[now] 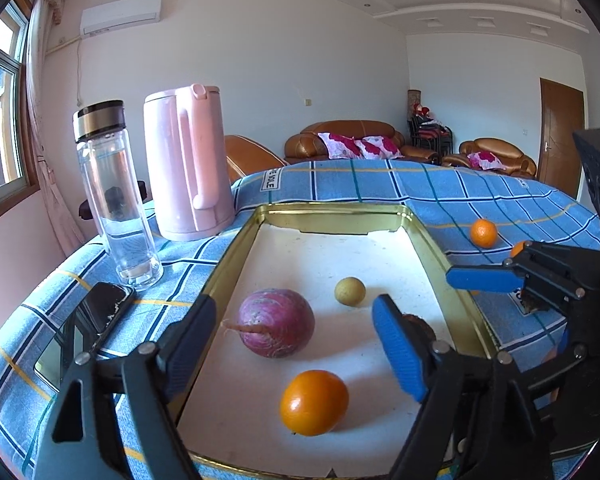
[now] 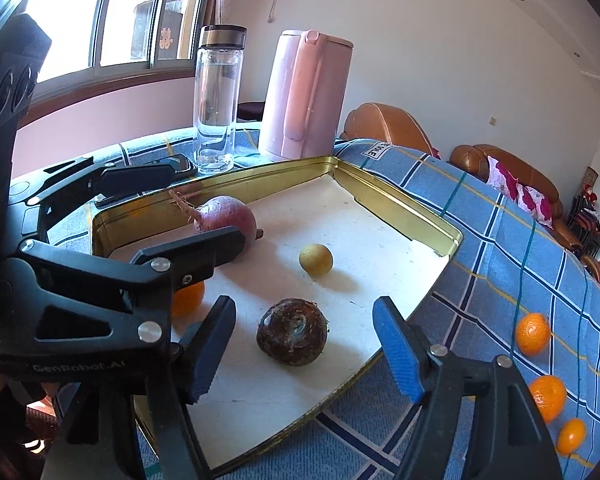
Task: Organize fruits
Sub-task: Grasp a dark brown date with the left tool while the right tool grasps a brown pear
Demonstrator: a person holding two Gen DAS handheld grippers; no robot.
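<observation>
Hovering, both my grippers, left (image 1: 294, 340) and right (image 2: 304, 344), gape empty over the gold-rimmed tin tray (image 1: 340, 213): smooth orange (image 1: 314, 402), rough brown bulb (image 2: 292, 332), pink kettle (image 1: 188, 160) beyond.

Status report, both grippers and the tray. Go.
Left gripper open, empty, over the orange and purple radish. Right gripper open around dark brown root, not gripping. Tray holds four items; three oranges loose on cloth. Nothing blocking.

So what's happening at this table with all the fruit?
A person holds two grippers over a gold-rimmed tray. The left gripper hangs open above a purple radish and an orange; the right gripper stands open around a brown root. Three tangerines wait on the blue cloth.
</observation>
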